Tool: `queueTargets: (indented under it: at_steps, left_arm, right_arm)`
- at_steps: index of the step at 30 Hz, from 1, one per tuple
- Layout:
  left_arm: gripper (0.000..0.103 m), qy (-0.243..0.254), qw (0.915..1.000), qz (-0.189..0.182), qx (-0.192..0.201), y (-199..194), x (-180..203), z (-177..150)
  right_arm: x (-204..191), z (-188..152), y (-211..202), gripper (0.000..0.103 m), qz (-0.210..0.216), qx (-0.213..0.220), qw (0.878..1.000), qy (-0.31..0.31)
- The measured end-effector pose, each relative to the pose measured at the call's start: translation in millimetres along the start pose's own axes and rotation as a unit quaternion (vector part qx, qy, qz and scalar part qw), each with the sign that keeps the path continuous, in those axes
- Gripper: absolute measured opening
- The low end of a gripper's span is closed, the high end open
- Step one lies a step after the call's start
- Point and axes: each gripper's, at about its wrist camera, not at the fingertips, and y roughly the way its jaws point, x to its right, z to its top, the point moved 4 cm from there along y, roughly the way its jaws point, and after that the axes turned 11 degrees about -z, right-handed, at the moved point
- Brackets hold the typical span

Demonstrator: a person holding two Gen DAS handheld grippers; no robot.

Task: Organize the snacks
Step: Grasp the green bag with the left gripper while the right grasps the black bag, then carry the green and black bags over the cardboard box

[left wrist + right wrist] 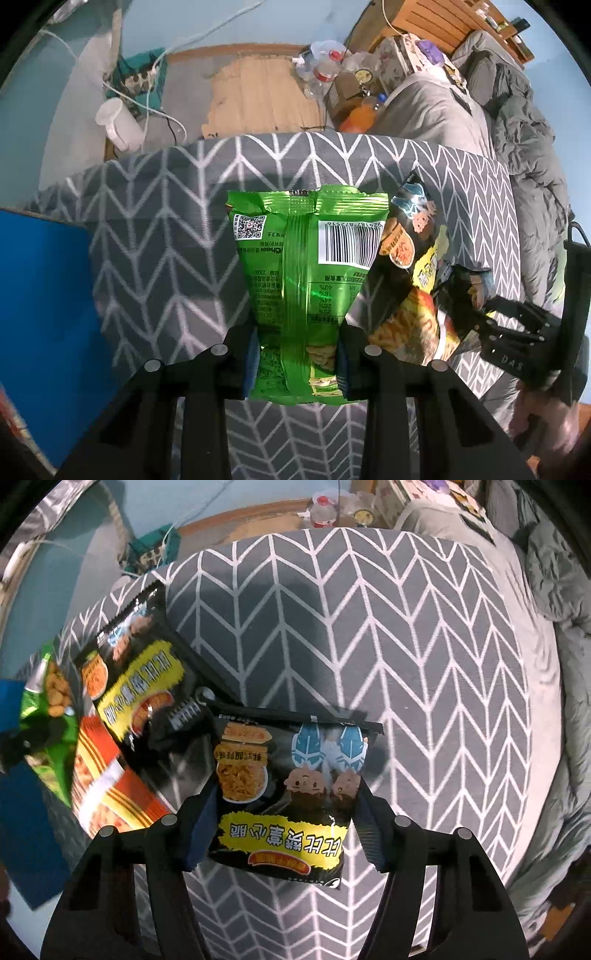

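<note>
1. The grey tablecloth with a white chevron pattern (424, 657) covers the whole work surface, and every snack I can see sits on or above it. A flat blue panel (40, 314) lies at its left edge; I cannot tell what it is.

2. My left gripper (298, 363) is clamped on the shiny green foil snack bag (306, 266), pinching its near end between the blue pads. The bag's back seam and barcode face me. It looks light and puffed with air, so I judge the foil is slippery and will crumple; holding low across the body, as now, seems safer than pinching the crimped edge.

3. My right gripper (286, 825) sits with its jaws wide apart around the black snack bag with a yellow label and cartoon faces (284, 794). Both pads look close to the bag's sides; whether they actually press it I cannot tell. This bag should be equally light and the contents brittle, so I would close gently.

4. A second black bag with the same yellow label (136, 672) lies to the left, overlapping a red and yellow striped packet (110, 786).
</note>
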Motion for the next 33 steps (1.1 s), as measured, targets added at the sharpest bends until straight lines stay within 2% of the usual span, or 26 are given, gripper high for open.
queueTargets:
  at_steps: [16,23,29,33]
  left_arm:
    - [0.034,0.043,0.9985,0.012,0.031,-48.3,15.8,-38.8]
    - [0.034,0.049,0.9977,0.002,0.047,-72.4,21.8,-48.7]
    - [0.034,0.042,0.9973,-0.015,0.059,-94.4,22.4,-59.0]
    - [0.034,0.044,0.9966,-0.011,0.069,-110.1,20.8,-64.2]
  right_arm:
    - [1.4,-13.3,-34.0,0.065,-0.017,0.048,0.998,-0.034]
    - [-10.2,-21.9,-74.6,0.065,-0.018,0.083,0.995,-0.057]
    - [-25.0,-17.9,-107.4,0.065,-0.010,0.111,0.991,-0.073]
    - [-35.4,-15.0,-126.1,0.065,-0.005,0.127,0.989,-0.079]
